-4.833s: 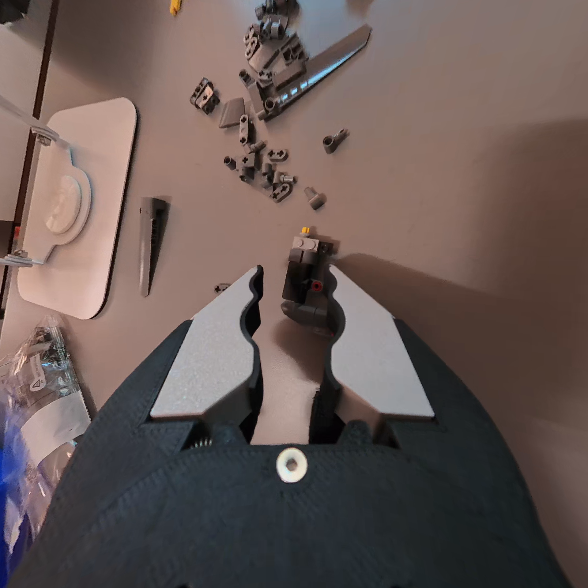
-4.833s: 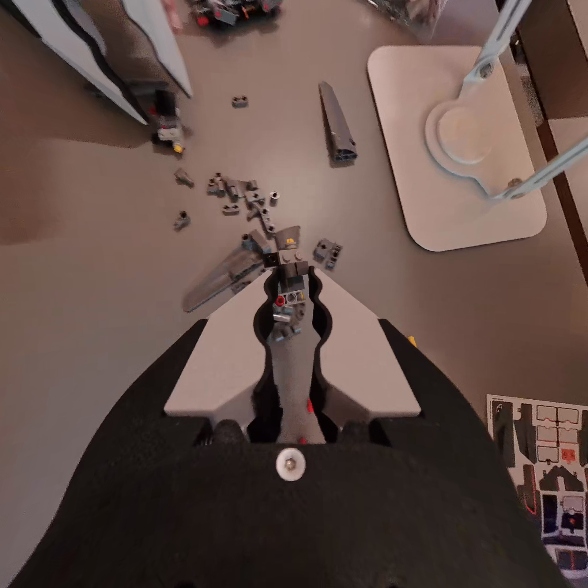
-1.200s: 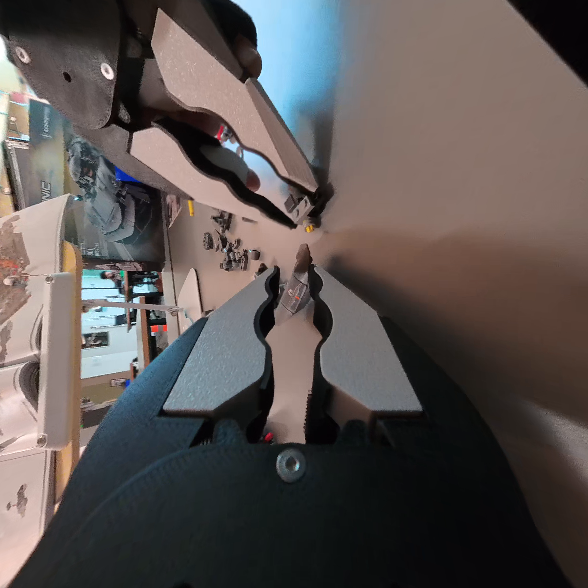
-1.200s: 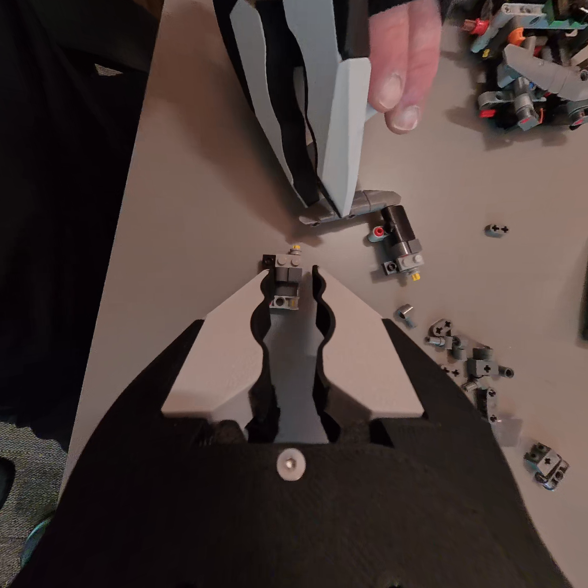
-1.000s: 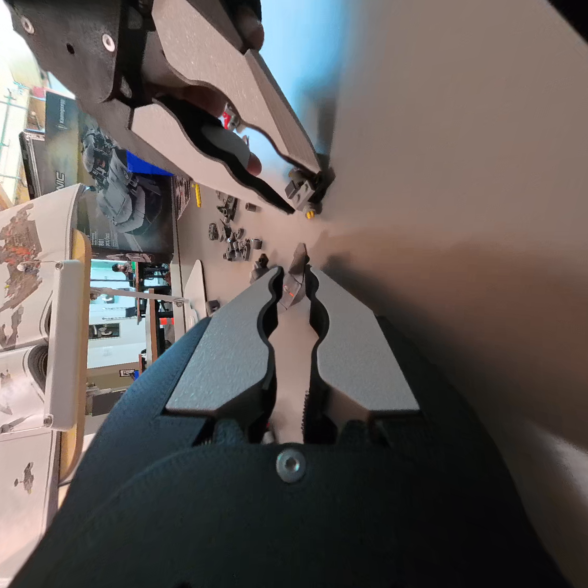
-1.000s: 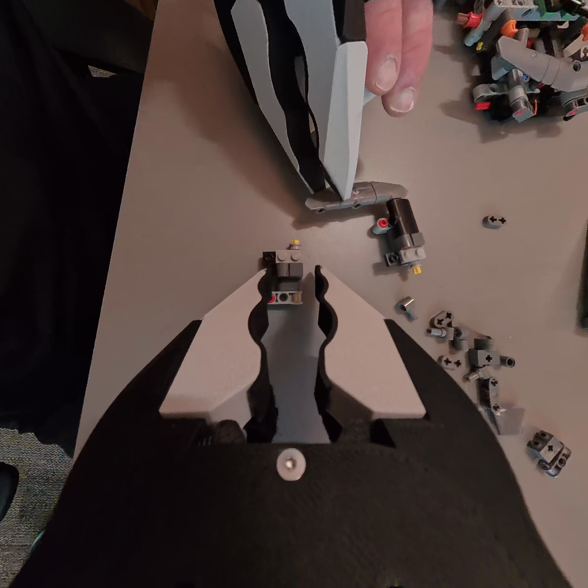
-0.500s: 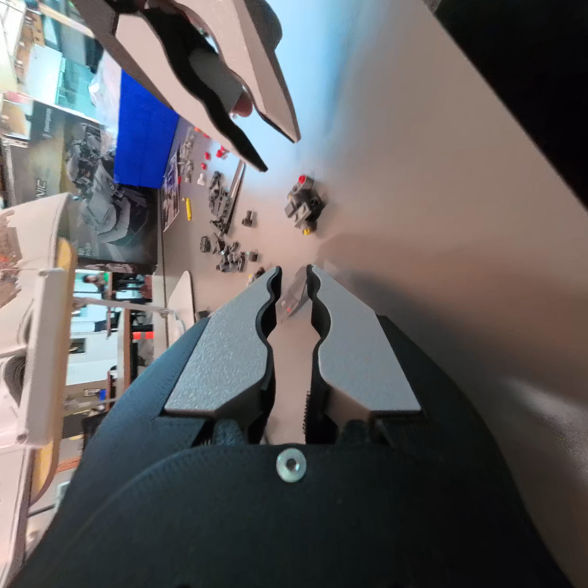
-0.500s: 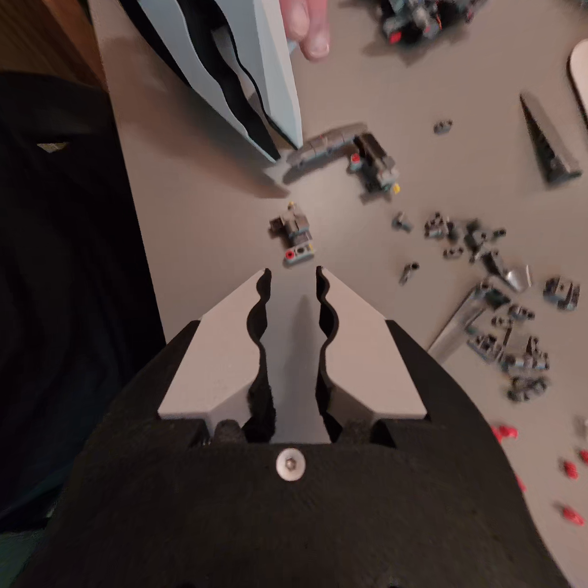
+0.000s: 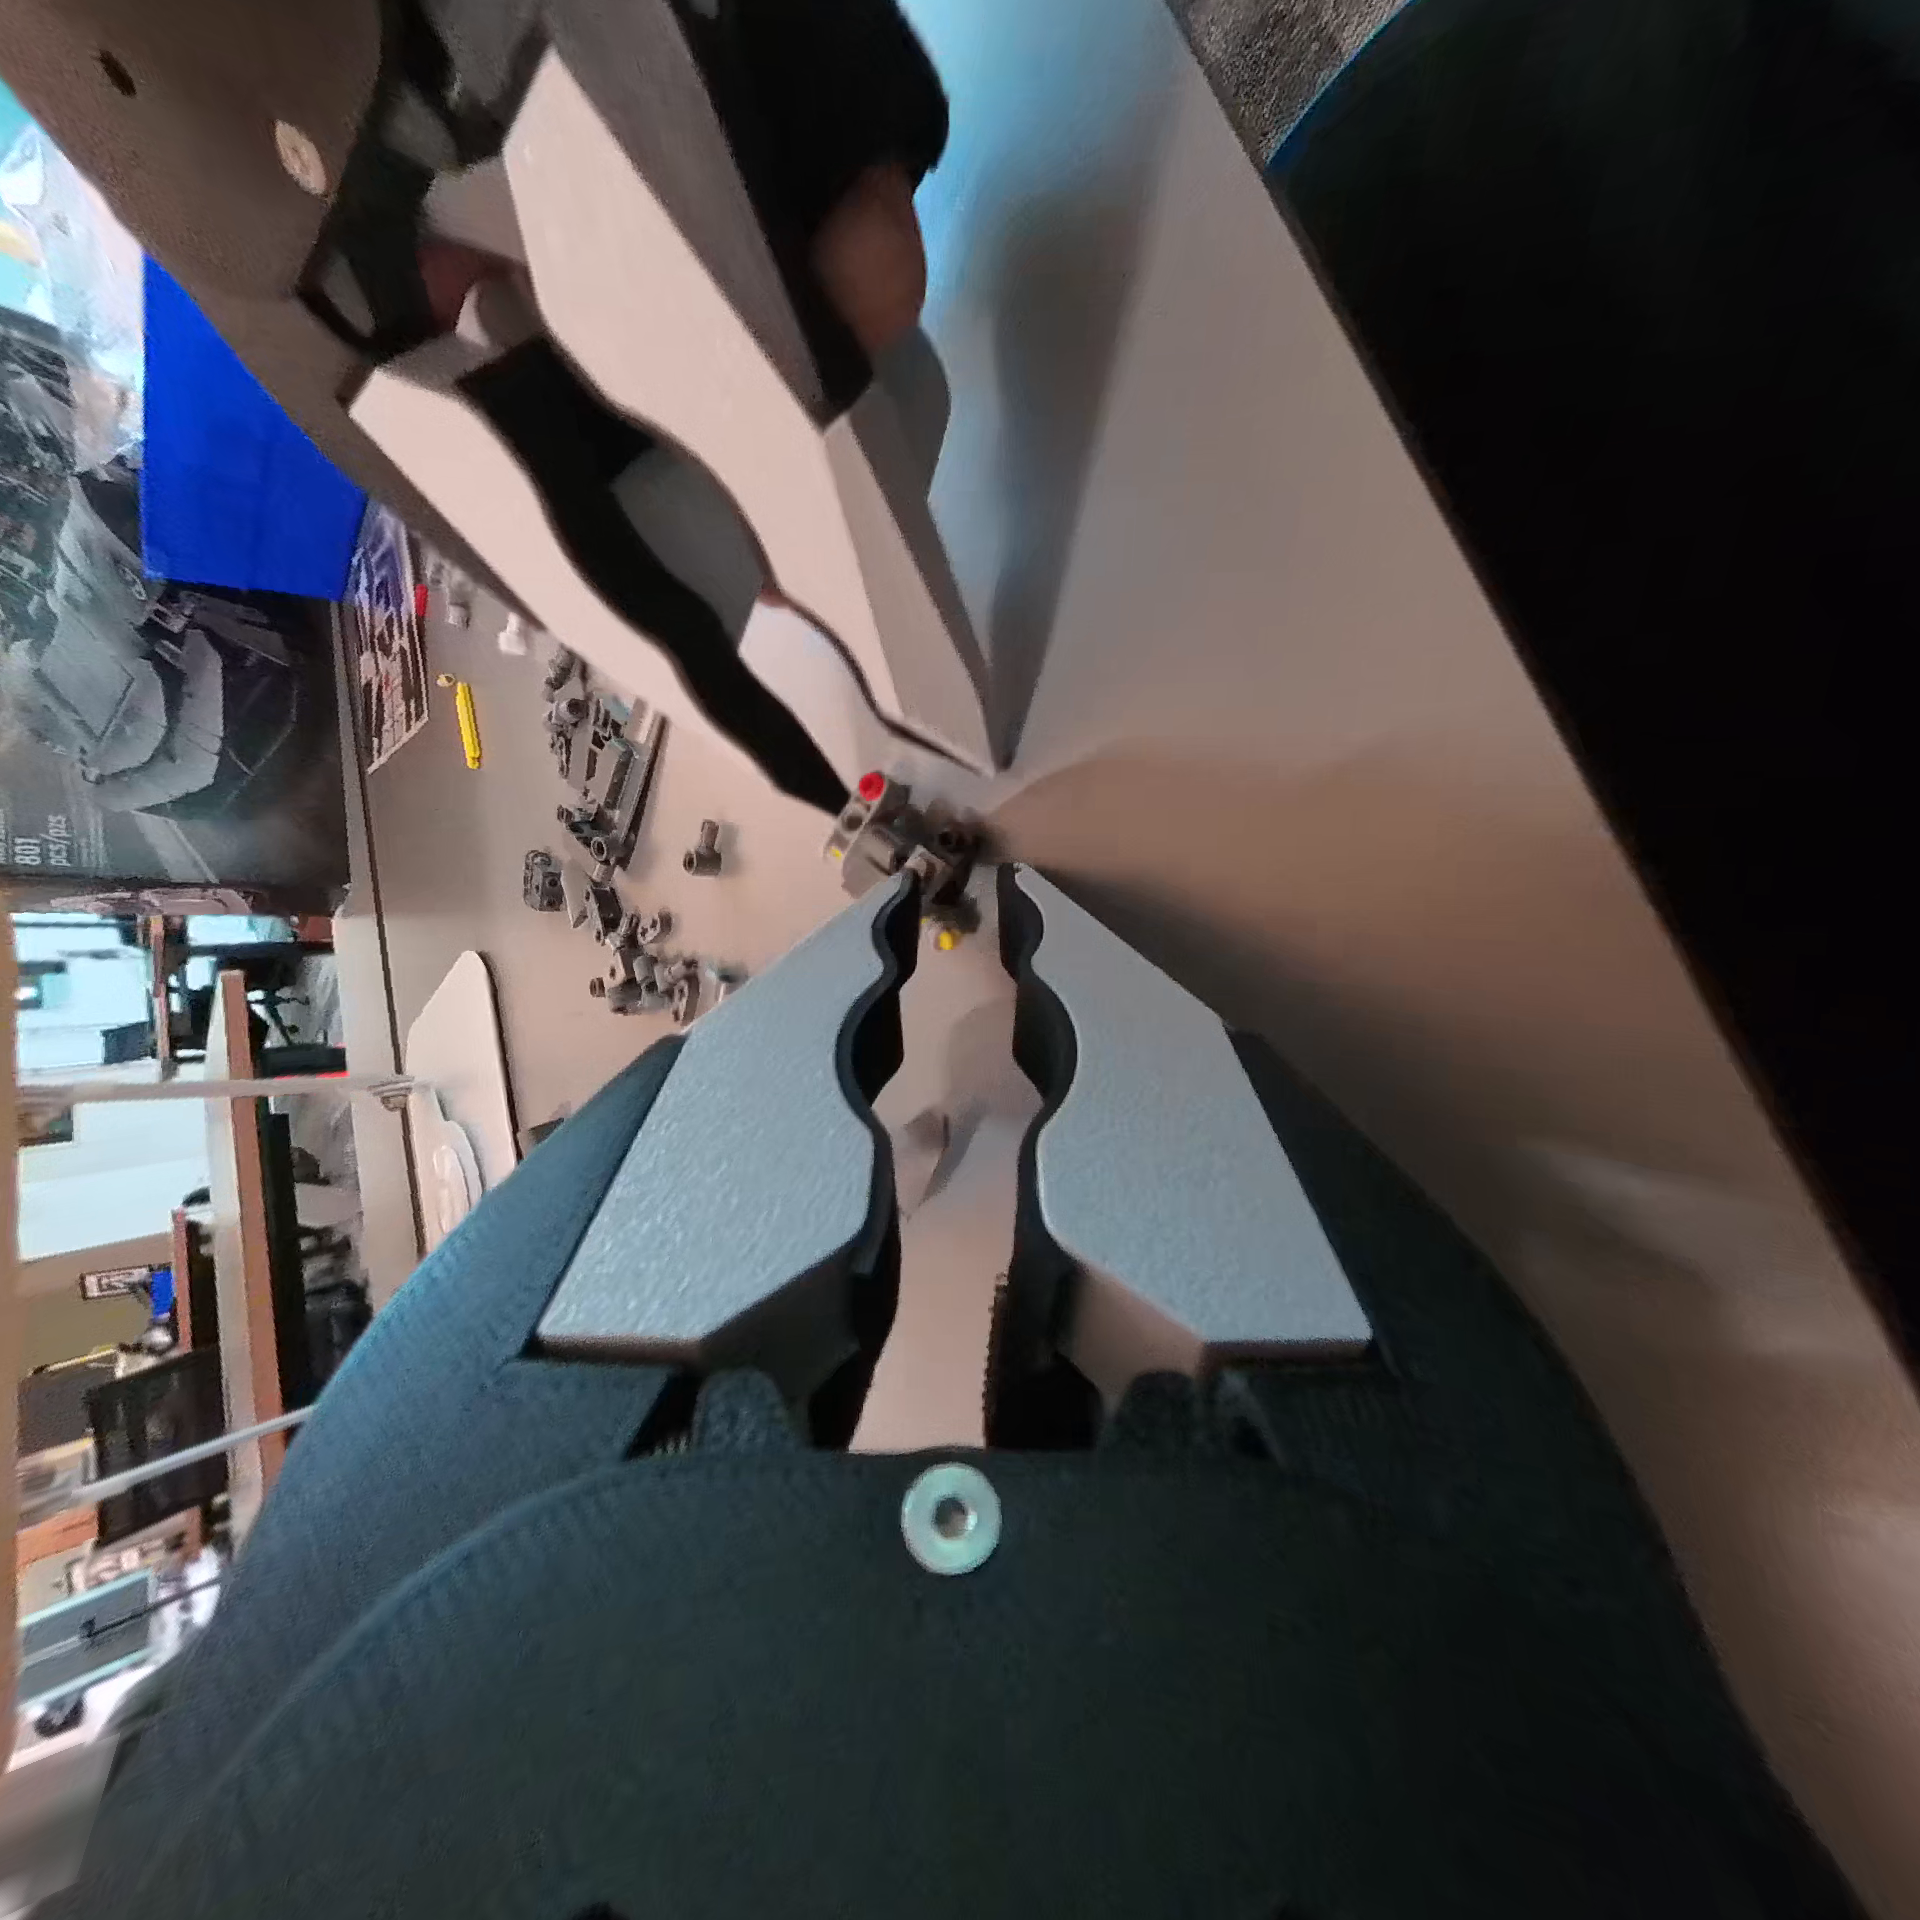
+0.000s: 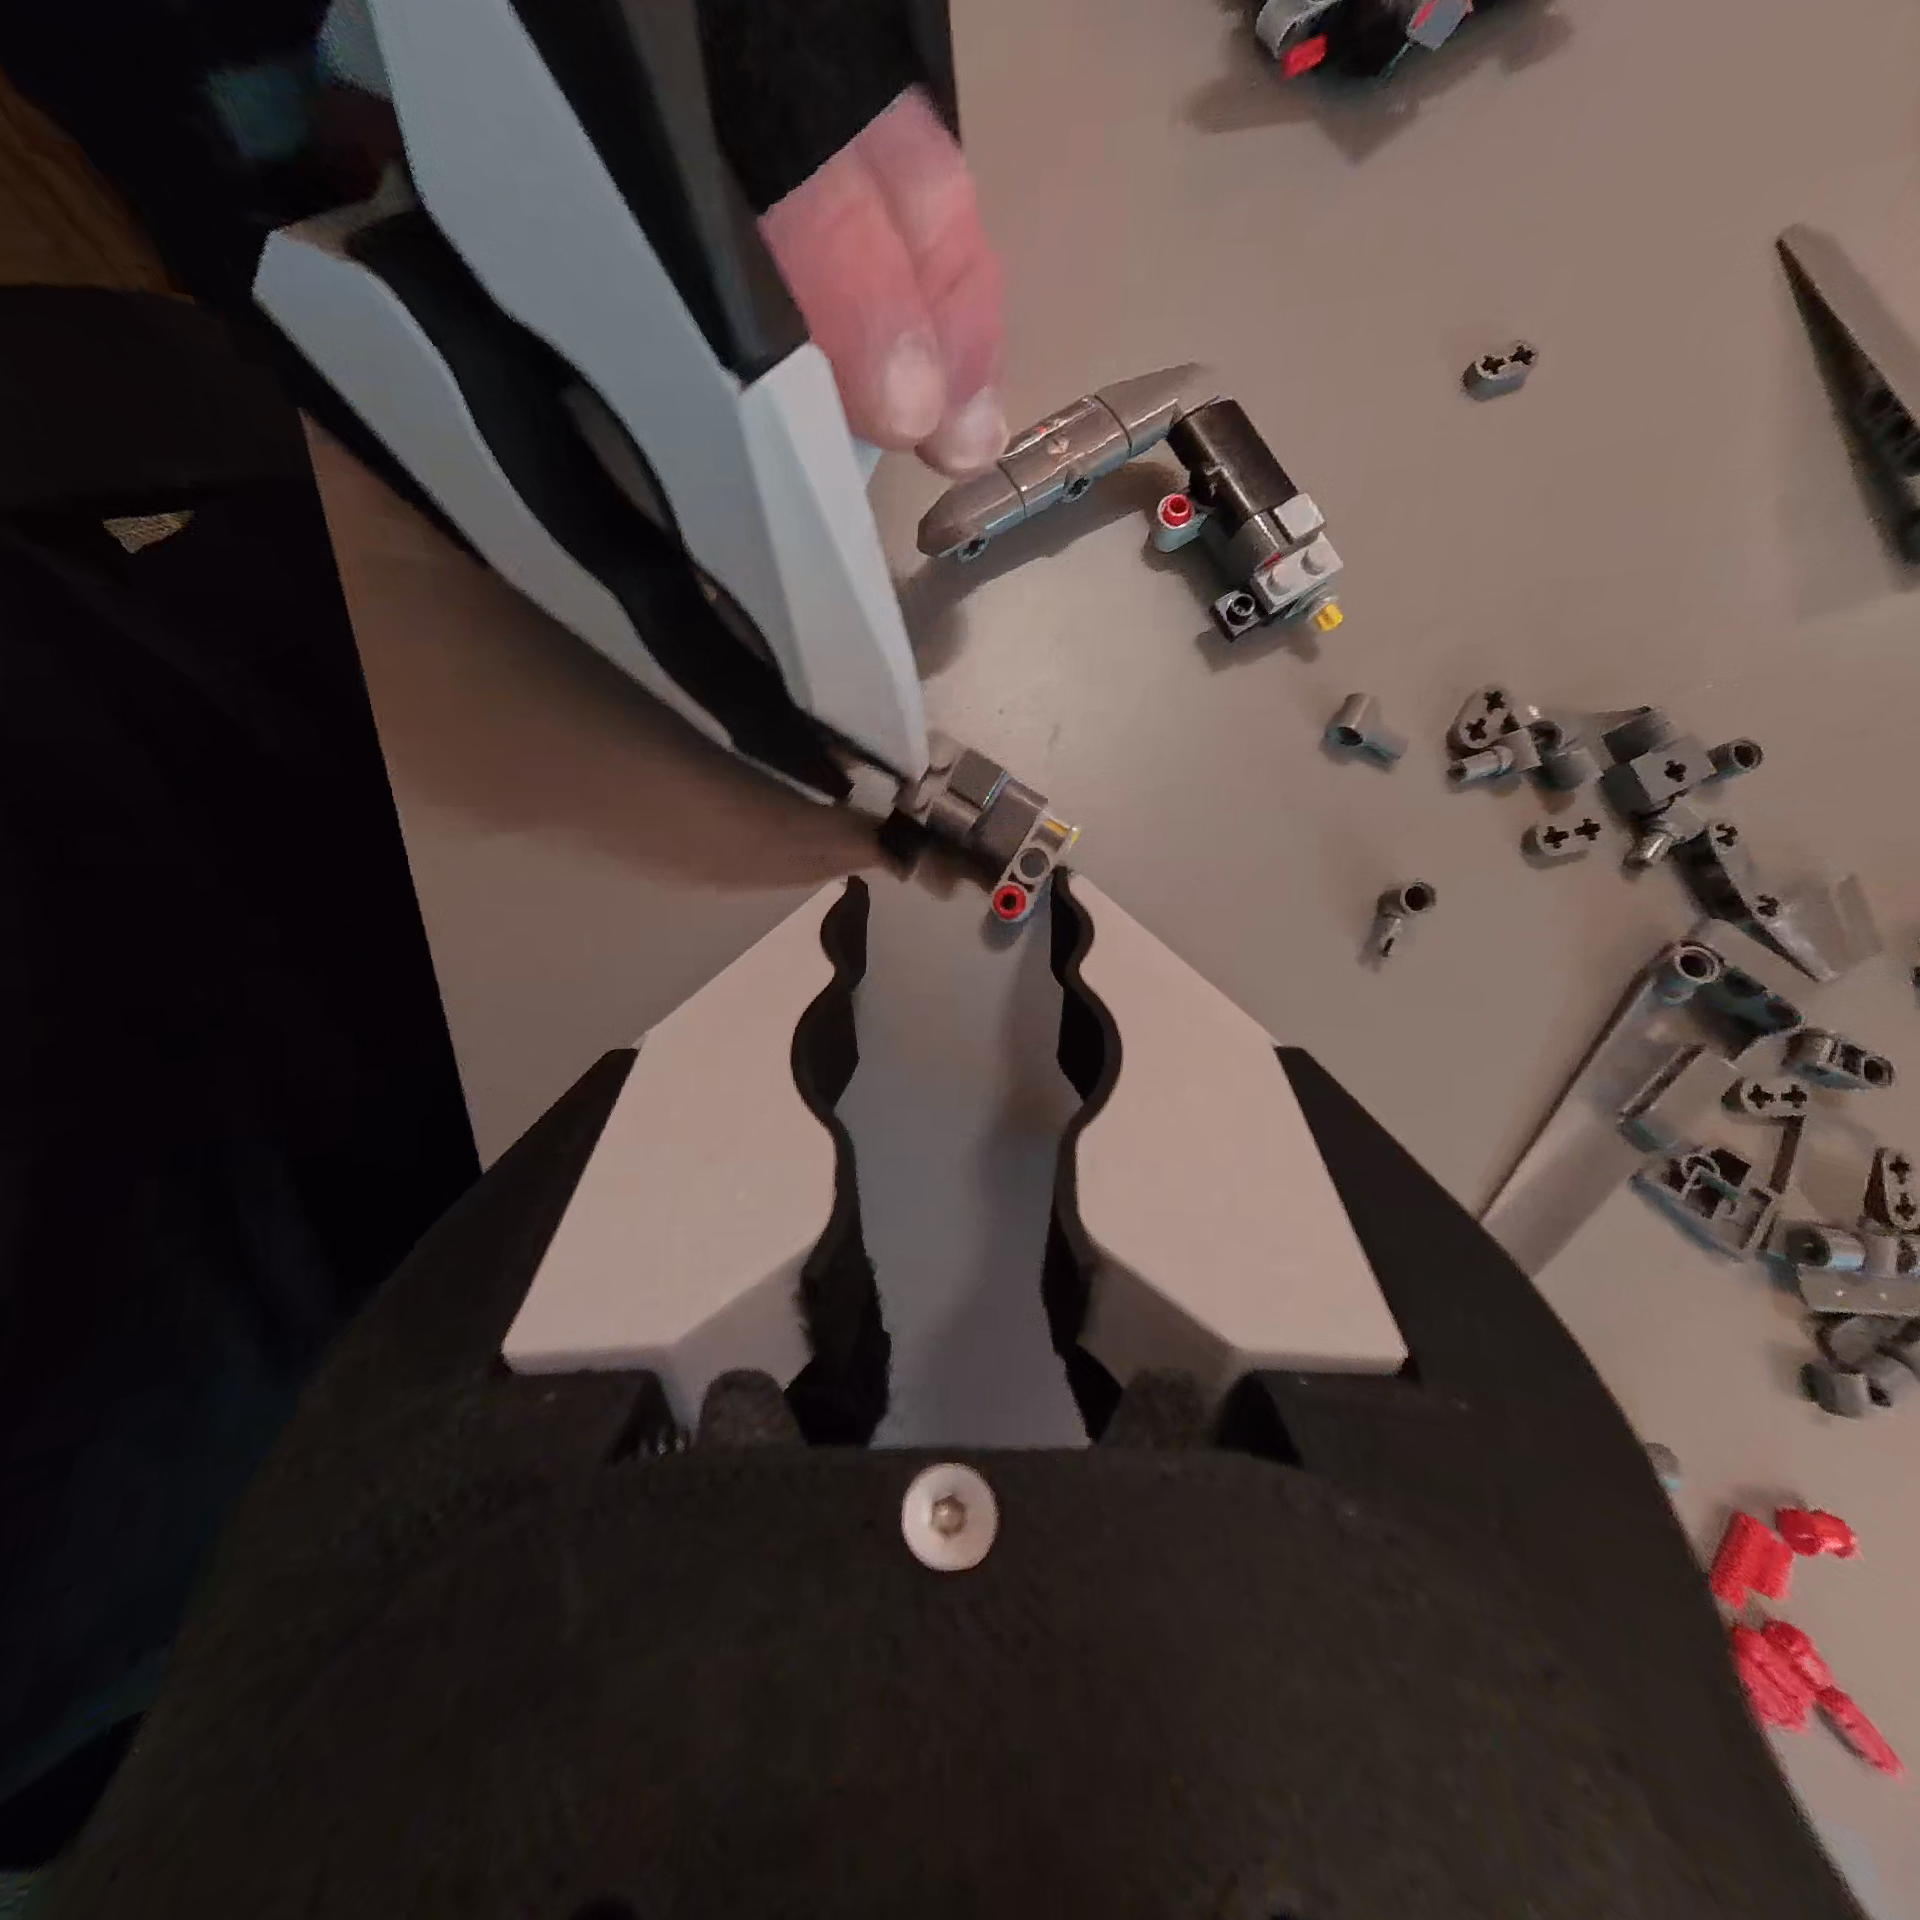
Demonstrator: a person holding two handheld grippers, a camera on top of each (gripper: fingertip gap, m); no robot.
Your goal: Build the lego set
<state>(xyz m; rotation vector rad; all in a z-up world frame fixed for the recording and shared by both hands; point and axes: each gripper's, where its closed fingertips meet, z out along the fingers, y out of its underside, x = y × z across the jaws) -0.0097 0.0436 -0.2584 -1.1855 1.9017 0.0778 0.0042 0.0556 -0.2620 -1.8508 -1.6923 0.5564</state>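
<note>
In the right wrist view the right gripper (image 10: 951,883) hung over the grey table (image 10: 1143,229) with its jaws spread, gripping nothing; a small grey brick assembly (image 10: 982,810) lay on the table just past its tips, the red-pinned end sitting against the inner edge of the fingertip at 1 o'clock and clear of the other. The left gripper (image 9: 958,883) reached in from 11 o'clock in that view, its tips closing narrowly about the opposite, darker end of the same assembly. In its own view one fingertip (image 9: 906,894) touched the assembly (image 9: 883,826) while a sliver of table showed beside the other, and with the blur I cannot tell whether it was truly pinched. A person's fingers (image 10: 914,343) curled beside the left gripper's body at 12 o'clock. Beyond them, toward 1 o'clock, a curved grey piece (image 10: 1060,457) lay on the table touching a dark cylinder assembly (image 10: 1247,520) with a yellow stud. Loose grey pieces (image 10: 1621,790) were scattered at 2 to 3 o'clock, a dark tapered piece (image 10: 1860,395) lay at the far edge near 2 o'clock, and red pieces (image 10: 1787,1621) sat at 4 o'clock. In the left wrist view a yellow rod (image 9: 468,727) and a sticker sheet (image 9: 395,644) lay at 10 o'clock, before a dark box (image 9: 156,675)
</note>
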